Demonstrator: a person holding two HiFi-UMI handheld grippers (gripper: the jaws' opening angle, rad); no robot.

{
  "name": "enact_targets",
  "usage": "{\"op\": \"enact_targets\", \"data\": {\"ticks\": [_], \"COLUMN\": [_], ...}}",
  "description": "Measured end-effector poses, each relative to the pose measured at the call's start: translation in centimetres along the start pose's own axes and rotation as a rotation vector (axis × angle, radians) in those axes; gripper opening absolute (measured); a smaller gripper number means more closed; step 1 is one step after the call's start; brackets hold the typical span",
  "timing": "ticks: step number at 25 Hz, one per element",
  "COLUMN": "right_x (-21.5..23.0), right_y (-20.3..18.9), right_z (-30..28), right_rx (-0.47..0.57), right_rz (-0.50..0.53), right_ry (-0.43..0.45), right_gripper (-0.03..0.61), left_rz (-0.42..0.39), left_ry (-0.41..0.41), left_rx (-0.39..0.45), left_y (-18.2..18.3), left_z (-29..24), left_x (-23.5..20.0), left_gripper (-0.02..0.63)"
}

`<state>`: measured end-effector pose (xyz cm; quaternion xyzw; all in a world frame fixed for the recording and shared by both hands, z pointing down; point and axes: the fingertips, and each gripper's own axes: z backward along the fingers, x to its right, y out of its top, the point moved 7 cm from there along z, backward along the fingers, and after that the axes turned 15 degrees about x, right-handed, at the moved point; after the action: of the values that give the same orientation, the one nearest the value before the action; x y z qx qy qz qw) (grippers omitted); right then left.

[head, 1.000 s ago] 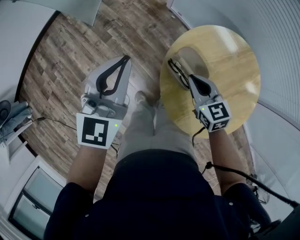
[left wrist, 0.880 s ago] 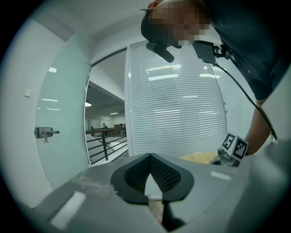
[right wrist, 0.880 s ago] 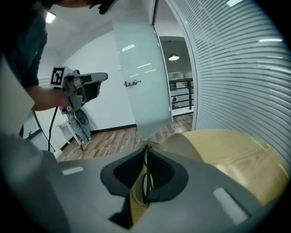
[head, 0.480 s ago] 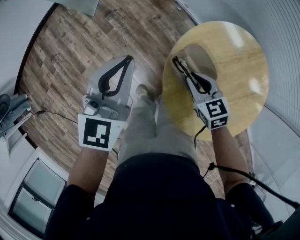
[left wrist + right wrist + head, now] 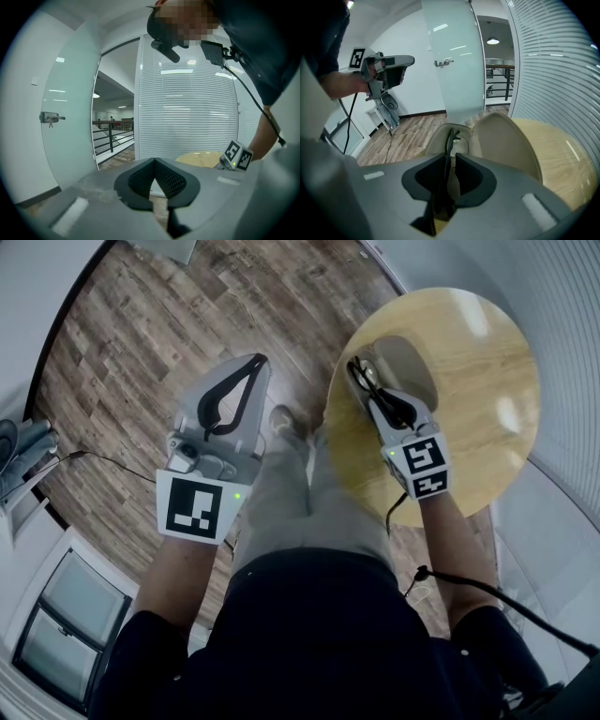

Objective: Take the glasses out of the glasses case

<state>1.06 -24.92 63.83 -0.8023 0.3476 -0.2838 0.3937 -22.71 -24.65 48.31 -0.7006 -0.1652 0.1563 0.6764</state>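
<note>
An open beige glasses case (image 5: 409, 356) lies on the round wooden table (image 5: 478, 381) near its left edge. My right gripper (image 5: 373, 401) is shut on the black glasses (image 5: 359, 374), which stand on edge over the case's left half. In the right gripper view the thin black frame (image 5: 450, 136) runs up between the jaws of my right gripper (image 5: 449, 157), with the case lid (image 5: 506, 136) to its right. My left gripper (image 5: 255, 362) hangs over the floor, left of the table, shut and empty. Its jaws meet in the left gripper view, where my left gripper (image 5: 153, 161) points toward the blinds.
The table (image 5: 562, 154) stands close to a wall of white blinds (image 5: 562, 70). A wood-plank floor (image 5: 141, 352) lies to the left, with a cable (image 5: 103, 463) and a chair base (image 5: 19, 460) at the far left. A glass door (image 5: 454, 61) stands beyond the table.
My right gripper, with the glasses in it, has shifted slightly back toward the person. The left gripper stays about where it was.
</note>
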Motion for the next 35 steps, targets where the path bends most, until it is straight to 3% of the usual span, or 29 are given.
{"op": "enact_targets", "data": {"ticks": [6, 26, 35], "right_x": [0.0, -0.4, -1.7], "right_y": [-0.2, 1.6, 5.0], "right_z": [0.0, 2.2, 5.6], "right_rx": [0.013, 0.092, 0.134], "right_rz": [-0.012, -0.025, -0.009], "right_ry": [0.018, -0.038, -0.073], "right_gripper": [0.038, 0.034, 0.034], "left_rz": [0.001, -0.035, -0.058], "left_ry": [0.014, 0.021, 0.004], "left_rx": [-0.005, 0.032, 0.089], "left_y": [-0.4, 2.7, 7.1], "left_z": [0.3, 1.7, 3.0], "left_x": [0.0, 0.2, 1.2], "left_gripper": [0.005, 0.005, 0.005]}}
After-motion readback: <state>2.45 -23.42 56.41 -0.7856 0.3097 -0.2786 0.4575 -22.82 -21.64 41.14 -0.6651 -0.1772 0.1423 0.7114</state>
